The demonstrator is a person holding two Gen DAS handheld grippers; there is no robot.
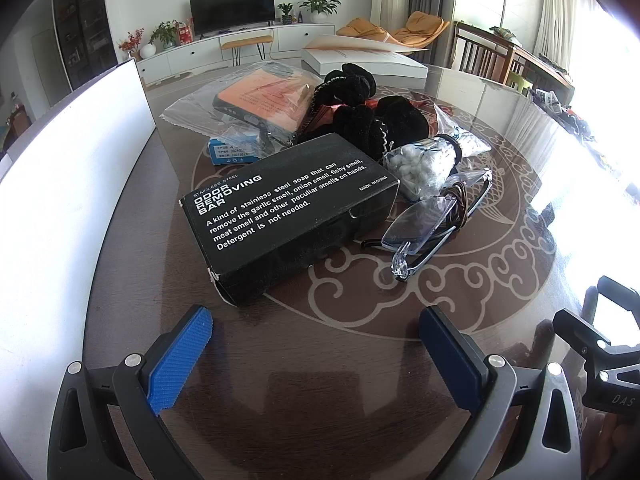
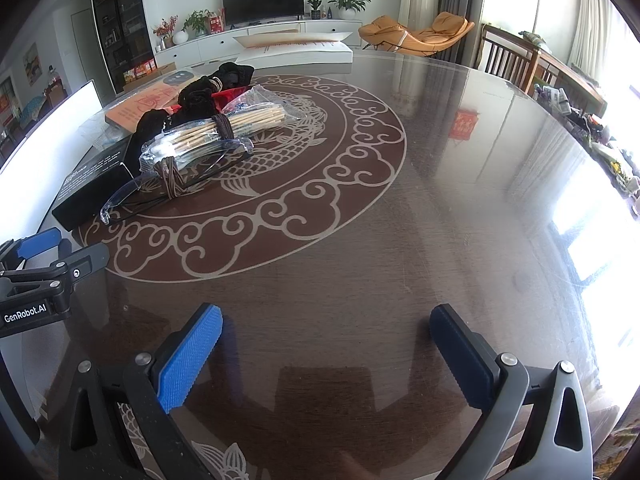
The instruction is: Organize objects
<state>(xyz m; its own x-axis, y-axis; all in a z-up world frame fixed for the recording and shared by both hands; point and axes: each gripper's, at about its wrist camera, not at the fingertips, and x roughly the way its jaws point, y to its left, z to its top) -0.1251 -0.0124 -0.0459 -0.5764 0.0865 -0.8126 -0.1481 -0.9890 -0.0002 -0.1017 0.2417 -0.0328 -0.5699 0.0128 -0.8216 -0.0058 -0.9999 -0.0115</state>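
Both low over the table (image 2: 400, 240): left gripper (image 1: 316, 344) and right gripper (image 2: 326, 344), fingers spread, grasping nothing.

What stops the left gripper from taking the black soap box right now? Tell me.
Probably nothing. The left gripper is open and empty, and the black soap box lies straight ahead of it on the table, nearest of the pile, with bare tabletop between. The box looks broad, so gripping across its narrow side seems safer.

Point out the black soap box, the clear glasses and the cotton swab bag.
black soap box (image 1: 288, 216), left wrist view, printed top face.
clear glasses (image 1: 416, 224), left wrist view, lens.
cotton swab bag (image 2: 224, 128), right wrist view, swab sticks.
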